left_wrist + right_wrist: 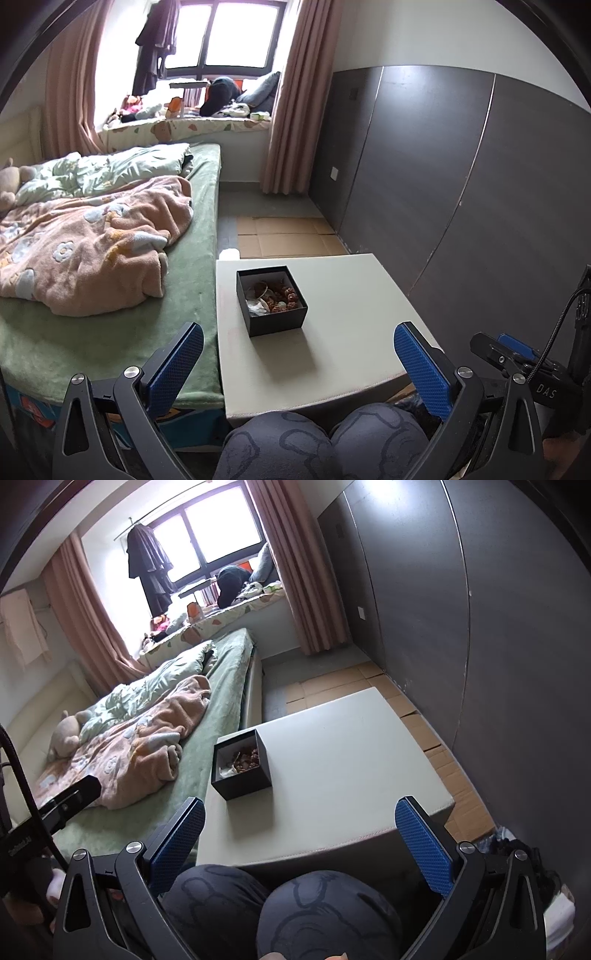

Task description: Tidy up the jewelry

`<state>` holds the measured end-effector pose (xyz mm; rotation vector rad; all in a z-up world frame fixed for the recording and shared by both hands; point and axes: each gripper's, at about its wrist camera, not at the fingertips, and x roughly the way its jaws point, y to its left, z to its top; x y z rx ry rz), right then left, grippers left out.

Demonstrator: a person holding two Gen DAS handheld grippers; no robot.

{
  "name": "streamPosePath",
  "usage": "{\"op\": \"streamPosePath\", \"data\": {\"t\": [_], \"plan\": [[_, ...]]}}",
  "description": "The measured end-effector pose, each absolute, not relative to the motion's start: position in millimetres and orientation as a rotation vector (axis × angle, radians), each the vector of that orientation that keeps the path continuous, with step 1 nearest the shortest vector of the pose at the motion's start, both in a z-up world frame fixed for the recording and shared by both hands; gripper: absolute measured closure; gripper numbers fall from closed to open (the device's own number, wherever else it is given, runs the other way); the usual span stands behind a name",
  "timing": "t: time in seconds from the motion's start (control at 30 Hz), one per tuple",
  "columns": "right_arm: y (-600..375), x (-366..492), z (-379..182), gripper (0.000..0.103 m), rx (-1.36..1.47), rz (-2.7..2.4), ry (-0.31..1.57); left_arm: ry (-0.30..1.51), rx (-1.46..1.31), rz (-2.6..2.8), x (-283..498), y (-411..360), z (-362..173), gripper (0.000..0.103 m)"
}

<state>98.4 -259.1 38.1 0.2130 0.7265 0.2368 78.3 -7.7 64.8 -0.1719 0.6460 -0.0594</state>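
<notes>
A small black open box (277, 325) stands on a white low table (343, 332). It holds a jumble of jewelry (275, 295): brown beads, a ring-like bangle and pale pieces. It also shows in the right wrist view (243, 784) with the jewelry (243, 760) inside, on the table (332, 775). My left gripper (298, 341) is open and empty, held back over the table's near edge, short of the box. My right gripper (300, 818) is open and empty, also back from the box. The right gripper also shows at the left wrist view's right edge (517, 354).
A bed (110, 229) with a green sheet and a pink blanket lies against the table's left side. A dark panelled wall (461, 184) runs along the right. Cardboard sheets (288, 236) cover the floor beyond the table. The person's knees (314, 443) are below the grippers.
</notes>
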Motion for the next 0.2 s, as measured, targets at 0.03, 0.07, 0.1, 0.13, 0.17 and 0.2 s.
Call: {"op": "streamPosePath", "data": {"t": [0.03,0.07,0.1,0.13,0.17,0.2], "plan": [[-259.1,99.1,37.4,0.0,0.216,0.237,0.726,0.651,-0.17,-0.059,78.6,-8.1,63.9,0.0],[-259.8,100.5,35.5,0.0,0.221,0.24,0.731,0.654,-0.169,-0.062,78.6,-8.5,63.2,0.0],[-259.9,101.4,33.8,0.0,0.222,0.242,0.739,0.656,-0.166,-0.061,78.6,-9.1,62.7,0.0],[-260.0,102.4,32.0,0.0,0.222,0.243,0.745,0.657,-0.161,-0.057,78.6,-9.9,62.5,0.0],[-260.4,102.8,30.2,0.0,0.221,0.244,0.749,0.658,-0.157,-0.053,78.5,-10.7,62.2,0.0],[-261.1,103.0,28.9,0.0,0.22,0.243,0.752,0.659,-0.156,-0.051,78.6,-11.0,61.2,0.0]]}}
